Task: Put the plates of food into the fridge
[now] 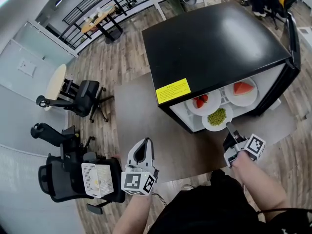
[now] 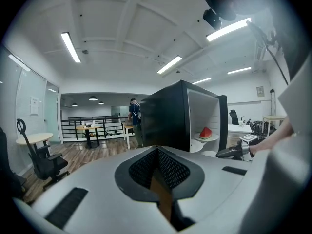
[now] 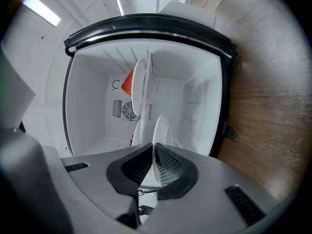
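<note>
Head view: the right claw [image 1: 228,127] grips the near rim of the pea plate [image 1: 217,117], which lies flat, face up, just ahead of it in the fridge [image 1: 214,38] mouth; the strawberry plate [image 1: 204,104], beyond-left, is half hidden under the fridge top; the watermelon plate [image 1: 242,90] sits beyond-right; the left claw [image 1: 145,143], well apart, is closed and empty. Left gripper view: jaws meet on nothing; the lower plates show as pale slivers. Right gripper view: jaws pinch the pea plate, seen edge-on, rim running top to bottom, food unseen.
</note>
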